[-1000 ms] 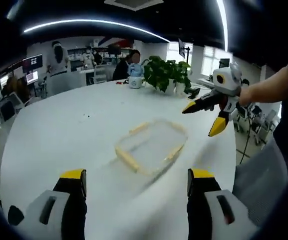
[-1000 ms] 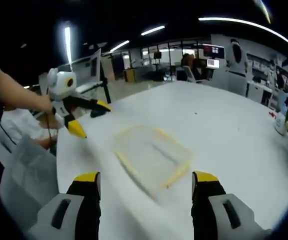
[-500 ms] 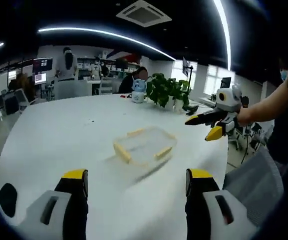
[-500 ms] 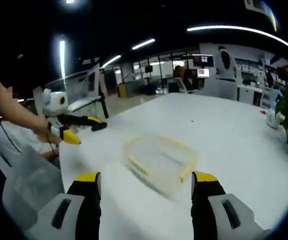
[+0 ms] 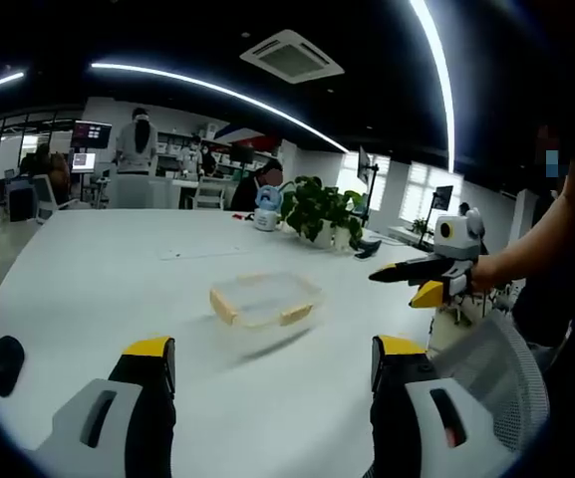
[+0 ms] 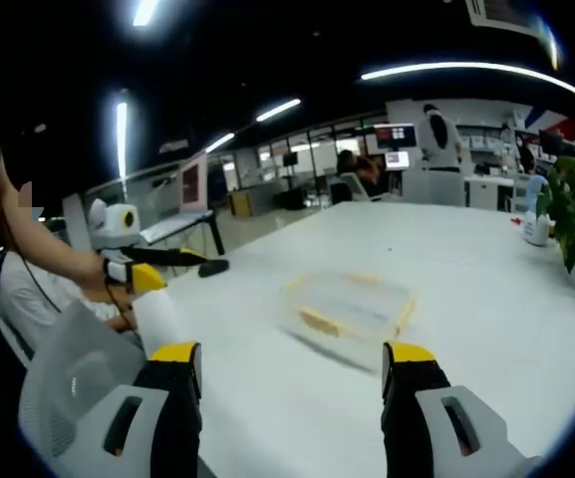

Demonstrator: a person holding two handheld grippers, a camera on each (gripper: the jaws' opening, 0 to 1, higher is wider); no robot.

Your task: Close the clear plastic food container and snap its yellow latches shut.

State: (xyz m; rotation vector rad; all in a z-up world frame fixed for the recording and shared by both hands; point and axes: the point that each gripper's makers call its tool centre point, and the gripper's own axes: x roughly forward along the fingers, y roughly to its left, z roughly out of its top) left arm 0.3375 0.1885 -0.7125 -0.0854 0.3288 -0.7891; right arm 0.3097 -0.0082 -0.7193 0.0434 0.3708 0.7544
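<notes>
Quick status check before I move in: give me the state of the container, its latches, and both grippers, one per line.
clear container: on the white table, lid on, untouched.
yellow latches: too blurred to tell whether they are snapped down.
left gripper: open, empty, held back from the container.
right gripper: open, empty, held back from the container.
potted plant: upright at the table's far side.

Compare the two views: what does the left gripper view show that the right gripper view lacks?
Left gripper view: the right claw held open above the table edge, and a black object lying at the table's left. Right gripper view: the left claw, also open. Both share the clear container with yellow latches on the white table, and the potted plant.
</notes>
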